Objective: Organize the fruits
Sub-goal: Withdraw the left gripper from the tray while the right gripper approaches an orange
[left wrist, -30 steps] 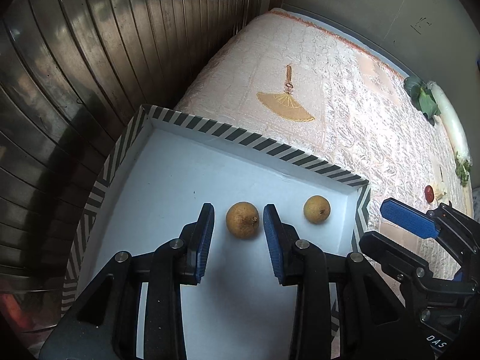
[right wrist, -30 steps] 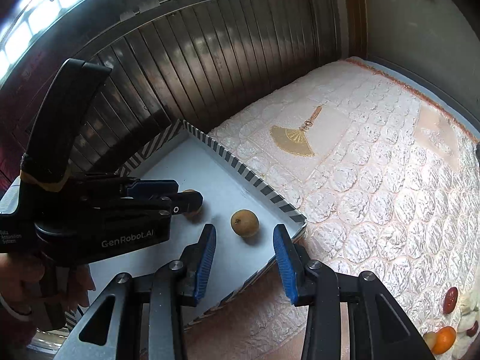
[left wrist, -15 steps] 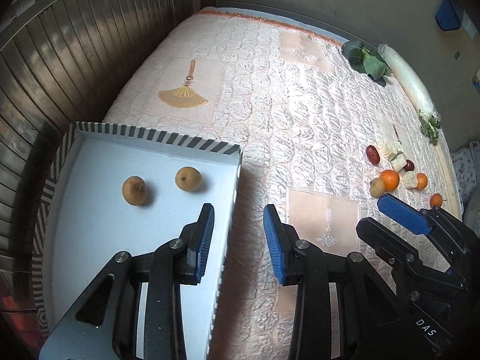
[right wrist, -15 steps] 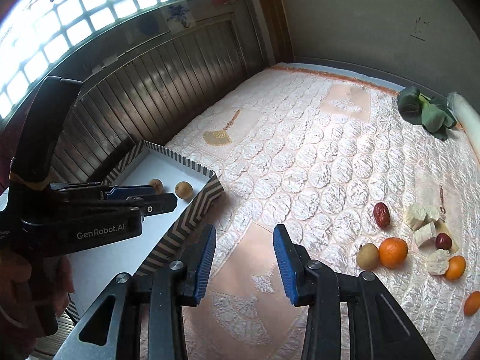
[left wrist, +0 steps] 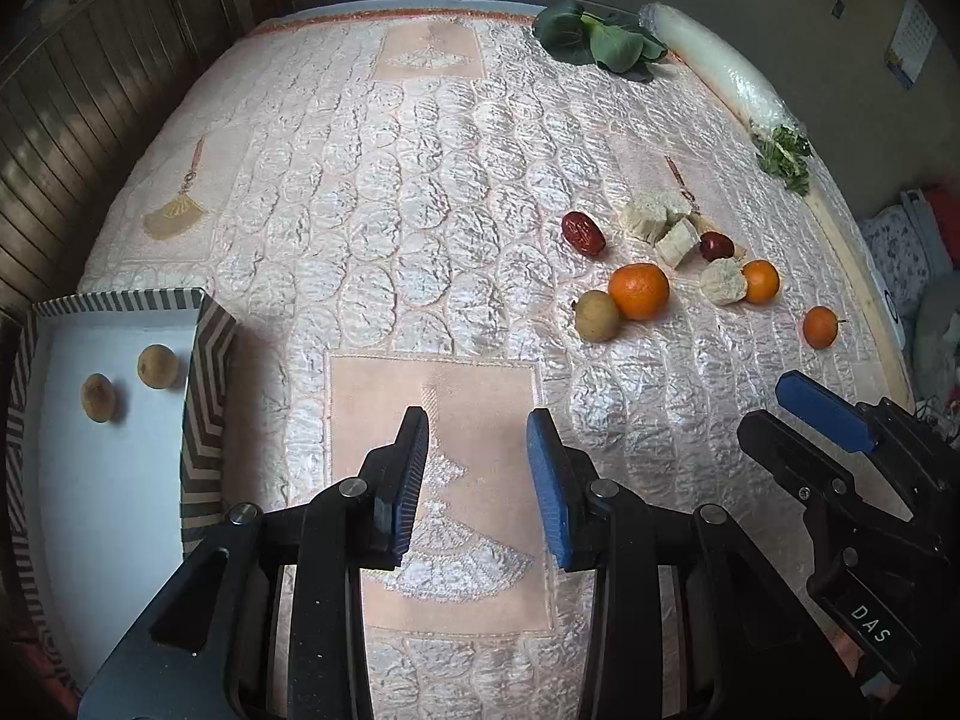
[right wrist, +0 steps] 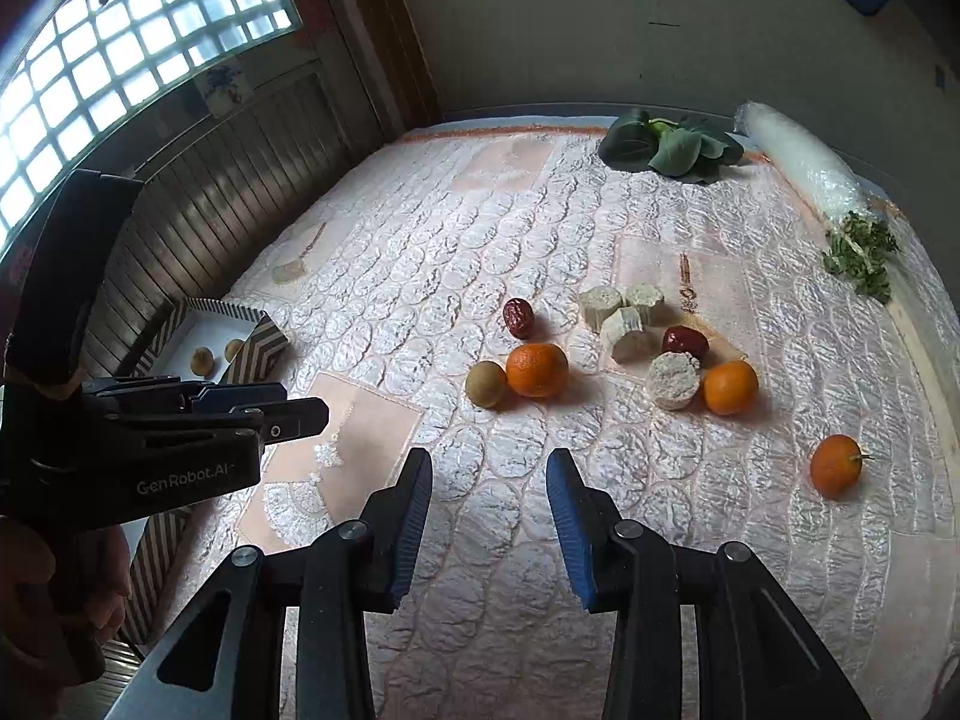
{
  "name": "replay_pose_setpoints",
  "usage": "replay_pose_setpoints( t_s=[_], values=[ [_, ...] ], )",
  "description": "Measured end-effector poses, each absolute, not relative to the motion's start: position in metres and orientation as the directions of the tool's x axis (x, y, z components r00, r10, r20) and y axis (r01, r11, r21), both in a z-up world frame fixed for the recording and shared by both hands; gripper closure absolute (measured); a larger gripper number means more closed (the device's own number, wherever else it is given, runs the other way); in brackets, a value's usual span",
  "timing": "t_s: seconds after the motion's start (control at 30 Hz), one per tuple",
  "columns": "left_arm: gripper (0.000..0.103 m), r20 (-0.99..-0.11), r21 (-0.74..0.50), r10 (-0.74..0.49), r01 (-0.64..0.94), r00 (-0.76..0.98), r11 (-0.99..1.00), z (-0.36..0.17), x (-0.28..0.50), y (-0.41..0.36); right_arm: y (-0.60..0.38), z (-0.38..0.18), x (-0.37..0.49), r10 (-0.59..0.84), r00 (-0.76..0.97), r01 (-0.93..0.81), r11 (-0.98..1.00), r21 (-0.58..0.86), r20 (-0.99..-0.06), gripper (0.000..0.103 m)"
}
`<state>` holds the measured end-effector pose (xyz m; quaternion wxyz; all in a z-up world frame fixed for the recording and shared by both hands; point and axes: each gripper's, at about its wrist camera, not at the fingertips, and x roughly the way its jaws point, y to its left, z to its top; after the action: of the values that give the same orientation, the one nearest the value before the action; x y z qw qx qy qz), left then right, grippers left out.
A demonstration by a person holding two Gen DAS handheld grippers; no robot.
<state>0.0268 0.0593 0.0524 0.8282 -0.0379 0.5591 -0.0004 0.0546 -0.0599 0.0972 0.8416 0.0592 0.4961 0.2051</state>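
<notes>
A striped-rim white tray at the left holds two brown round fruits; it also shows in the right wrist view. On the quilted cloth lie a brown fruit, a large orange, two smaller oranges, two red dates and pale chunks. My left gripper is open and empty over the cloth, right of the tray. My right gripper is open and empty, short of the fruit cluster.
Leafy greens, a wrapped white roll and a herb sprig lie along the far right edge. A dark wooden slatted wall runs along the left. The left gripper's body fills the right view's left side.
Both grippers have swung right, away from the tray and toward the fruit cluster. The tray has slid to the left edge of both views. Both stay open and empty.
</notes>
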Motion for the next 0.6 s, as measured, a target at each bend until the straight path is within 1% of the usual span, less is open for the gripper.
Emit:
replay_pose_setpoints(
  t_s=[0.13,0.23,0.3,0.33,0.37,0.6],
  values=[
    [0.070,-0.928,-0.098,-0.083,-0.023,0.364,0.995,0.047,0.036,0.044,-0.090,0.092,0.051,0.378,0.433,-0.233,0.924,0.303,-0.819,0.065],
    [0.069,-0.928,-0.087,-0.080,-0.005,0.364,0.996,0.045,0.043,0.033,-0.110,0.089,0.050,0.359,0.438,-0.201,0.933,0.300,-0.824,0.065],
    [0.058,-0.927,-0.096,-0.091,0.006,0.364,0.995,0.043,0.048,0.028,-0.123,0.087,0.049,0.344,0.442,-0.178,0.939,0.296,-0.828,0.065],
    [0.041,-0.926,-0.111,-0.108,0.015,0.363,0.994,0.042,0.050,0.026,-0.129,0.086,0.049,0.339,0.444,-0.167,0.941,0.295,-0.830,0.065],
    [0.032,-0.924,-0.120,-0.120,0.023,0.362,0.993,0.041,0.052,0.024,-0.135,0.085,0.049,0.333,0.445,-0.156,0.943,0.294,-0.831,0.065],
    [0.032,-0.927,-0.106,-0.109,0.028,0.360,0.994,0.037,0.065,0.020,-0.171,0.079,0.051,0.288,0.457,-0.089,0.956,0.279,-0.841,0.065]
  ],
)
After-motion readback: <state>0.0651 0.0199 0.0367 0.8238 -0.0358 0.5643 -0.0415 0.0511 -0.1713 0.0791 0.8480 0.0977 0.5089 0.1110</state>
